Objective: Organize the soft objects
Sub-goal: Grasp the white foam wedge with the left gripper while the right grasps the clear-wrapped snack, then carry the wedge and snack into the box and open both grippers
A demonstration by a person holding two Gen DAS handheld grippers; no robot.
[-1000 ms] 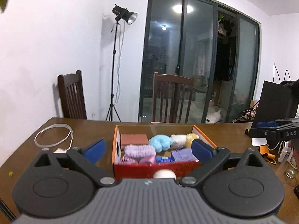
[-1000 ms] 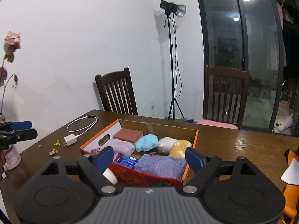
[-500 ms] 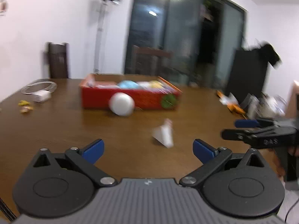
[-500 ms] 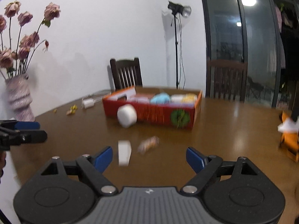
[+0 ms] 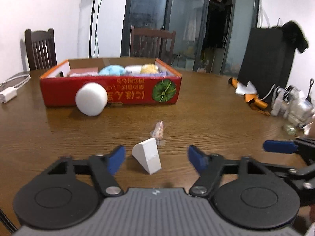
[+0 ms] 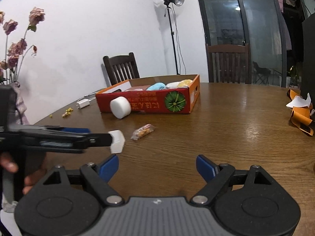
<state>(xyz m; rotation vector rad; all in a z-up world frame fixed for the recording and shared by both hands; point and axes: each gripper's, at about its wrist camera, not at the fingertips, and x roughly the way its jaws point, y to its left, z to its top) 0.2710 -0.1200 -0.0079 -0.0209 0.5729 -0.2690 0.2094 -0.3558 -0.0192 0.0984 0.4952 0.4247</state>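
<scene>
Left wrist view puts the white foam wedge (image 5: 146,158) on the tabletop (image 5: 206,114) between the left gripper (image 5: 155,158) pads, nearer the left pad, its long axis running toward the camera; the jaws are closing without visible contact yet. Right wrist view adds the side profile and shows the right gripper (image 6: 157,166) wide apart, empty, farther off.

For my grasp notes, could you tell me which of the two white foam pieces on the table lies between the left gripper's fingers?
The white wedge-shaped block, lying between the closing left gripper jaws. The round white foam piece rests far off against the red box.
</scene>
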